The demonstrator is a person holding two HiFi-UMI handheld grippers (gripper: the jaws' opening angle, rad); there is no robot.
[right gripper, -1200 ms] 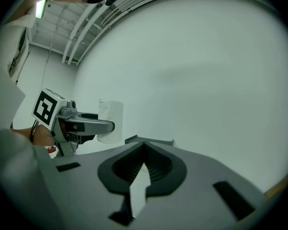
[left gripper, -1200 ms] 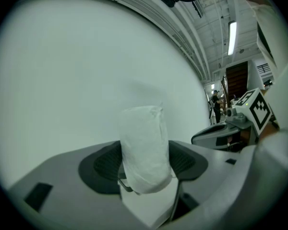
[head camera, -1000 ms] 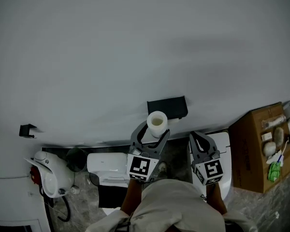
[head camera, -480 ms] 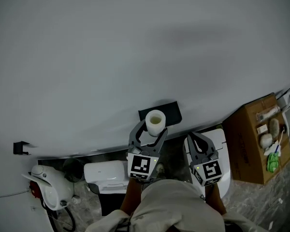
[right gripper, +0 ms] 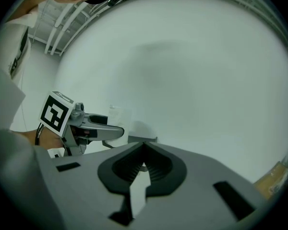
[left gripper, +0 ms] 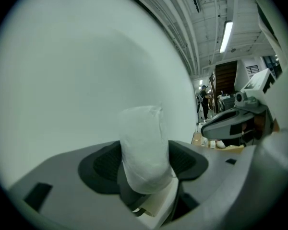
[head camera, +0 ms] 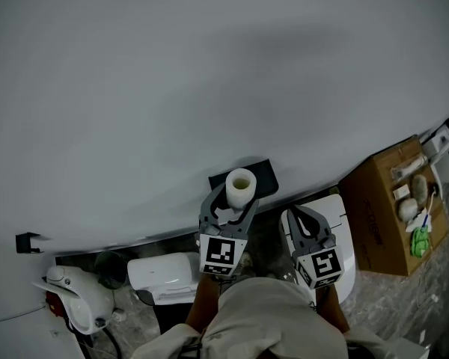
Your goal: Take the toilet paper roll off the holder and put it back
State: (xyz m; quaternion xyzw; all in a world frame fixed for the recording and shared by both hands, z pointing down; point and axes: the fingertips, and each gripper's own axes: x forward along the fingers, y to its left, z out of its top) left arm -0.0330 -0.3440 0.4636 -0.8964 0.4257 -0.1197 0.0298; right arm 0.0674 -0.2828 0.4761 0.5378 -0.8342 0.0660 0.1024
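Left tool [head camera: 233, 203] in the head view pinches the toilet paper roll [head camera: 241, 187] between its two jaws, with the open end of the roll turned up to the camera. The roll is just in front of the black holder [head camera: 260, 173] on the grey wall [head camera: 209, 73]; whether they touch cannot be told. The right tool [head camera: 297, 217] is beside it on the right, above the white toilet [head camera: 340, 226], with its jaws pressed together. A cardboard box [head camera: 378, 215] stands further right.

In the left gripper view, the jaws press on both sides of the roll [left gripper: 143, 150], which stands upright between them against the wall.

In the right gripper view, the jaws of the right tool [right gripper: 144, 150] meet and nothing is between them. The left tool [right gripper: 116, 132] is at the left with the roll [right gripper: 117, 116], close to the holder [right gripper: 142, 139].
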